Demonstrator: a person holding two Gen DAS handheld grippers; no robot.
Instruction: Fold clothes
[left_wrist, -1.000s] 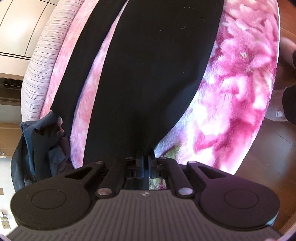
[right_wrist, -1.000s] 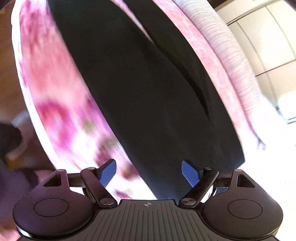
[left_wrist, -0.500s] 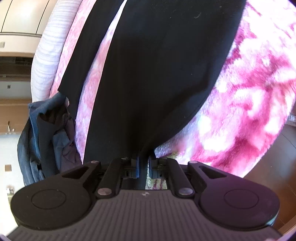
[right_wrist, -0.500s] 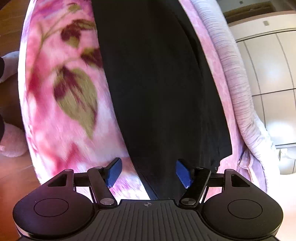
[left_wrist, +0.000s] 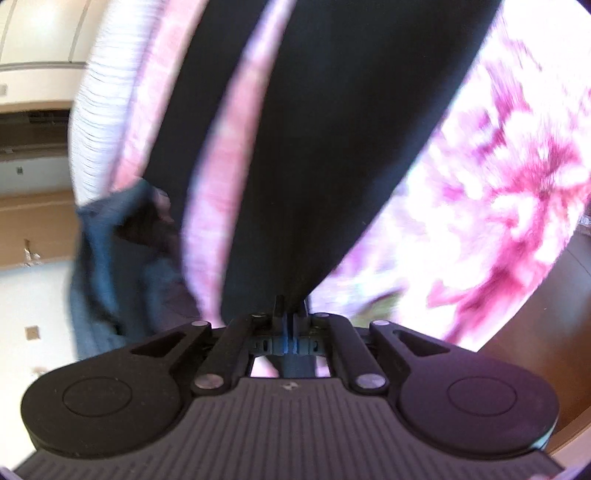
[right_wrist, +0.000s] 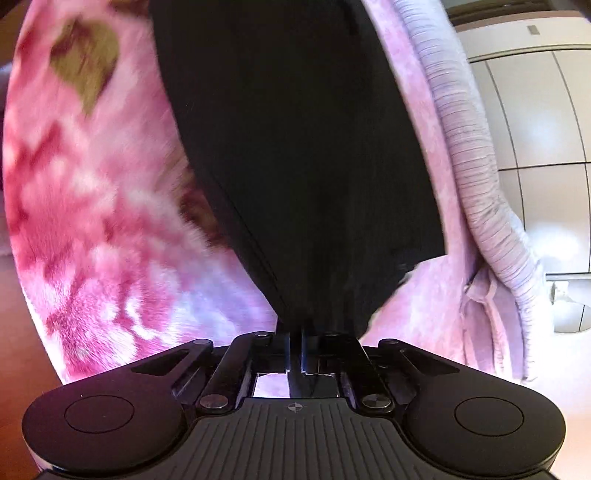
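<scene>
A black garment (left_wrist: 314, 147) lies stretched along a pink flowered blanket (left_wrist: 498, 192) on a bed. In the left wrist view my left gripper (left_wrist: 290, 314) is shut on the garment's near edge, and the cloth rises into the pinched jaws. The same black garment (right_wrist: 295, 147) fills the middle of the right wrist view, where my right gripper (right_wrist: 295, 334) is shut on its near corner with the cloth bunched between the jaws. A second narrow strip of the garment (left_wrist: 184, 122) runs beside the main part, with pink blanket showing between them.
A heap of dark blue clothes (left_wrist: 110, 266) lies at the blanket's left edge. A ribbed white cushion (right_wrist: 476, 166) borders the bed's far side, with white cabinet doors (right_wrist: 535, 110) beyond. Brown wooden floor (left_wrist: 535, 314) shows past the bed's edge.
My right gripper slid sideways along the garment to its corner and went from wide open to shut on the cloth. My left gripper kept its hold and lifted a little.
</scene>
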